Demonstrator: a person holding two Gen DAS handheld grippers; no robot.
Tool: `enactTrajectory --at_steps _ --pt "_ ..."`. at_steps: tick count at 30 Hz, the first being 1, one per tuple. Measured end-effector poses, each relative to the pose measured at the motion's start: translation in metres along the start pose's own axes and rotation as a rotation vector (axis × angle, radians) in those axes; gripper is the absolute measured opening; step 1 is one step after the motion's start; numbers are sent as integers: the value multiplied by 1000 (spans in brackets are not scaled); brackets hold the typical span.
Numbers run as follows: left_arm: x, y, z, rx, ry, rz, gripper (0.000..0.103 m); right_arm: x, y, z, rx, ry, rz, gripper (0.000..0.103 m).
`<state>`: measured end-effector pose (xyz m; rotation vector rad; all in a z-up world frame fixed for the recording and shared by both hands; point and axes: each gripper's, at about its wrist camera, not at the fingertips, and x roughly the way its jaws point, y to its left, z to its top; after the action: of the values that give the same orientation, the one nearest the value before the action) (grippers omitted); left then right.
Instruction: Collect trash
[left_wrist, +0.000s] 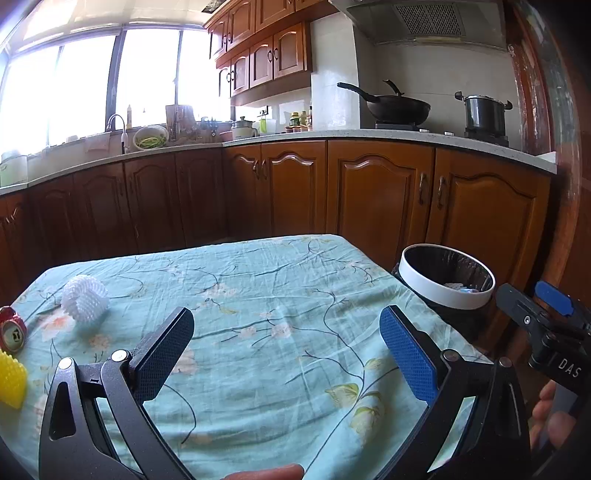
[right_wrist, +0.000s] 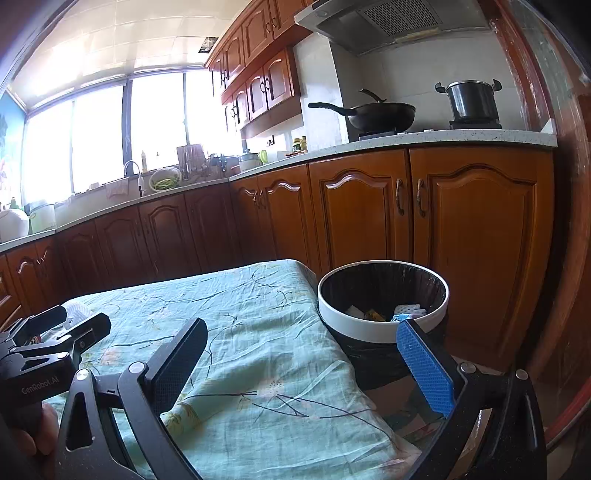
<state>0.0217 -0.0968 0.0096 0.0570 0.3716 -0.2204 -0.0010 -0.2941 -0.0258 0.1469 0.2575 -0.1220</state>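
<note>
Three pieces of trash, a white foam net (left_wrist: 85, 297), a red can (left_wrist: 13, 330) and a yellow foam net (left_wrist: 11, 376), lie at the tabletop's (left_wrist: 277, 295) left end, well apart from the bin (right_wrist: 382, 295); left gripper (left_wrist: 286, 341) and right gripper (right_wrist: 301, 360), jaws spread and empty; best taken by the left, nearest piece first.

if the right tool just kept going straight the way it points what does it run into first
Probably the far right edge of the tablecloth or the white-rimmed trash bin beside it. The open, empty right tool aims between the two. Nothing else sits in that line; depth is hard to judge in the fisheye view.
</note>
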Motion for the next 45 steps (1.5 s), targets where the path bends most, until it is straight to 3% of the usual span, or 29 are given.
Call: enactTrajectory --at_steps 45 --pt "-1 1 0 5 3 -3 103 -3 -1 2 4 -4 0 103"
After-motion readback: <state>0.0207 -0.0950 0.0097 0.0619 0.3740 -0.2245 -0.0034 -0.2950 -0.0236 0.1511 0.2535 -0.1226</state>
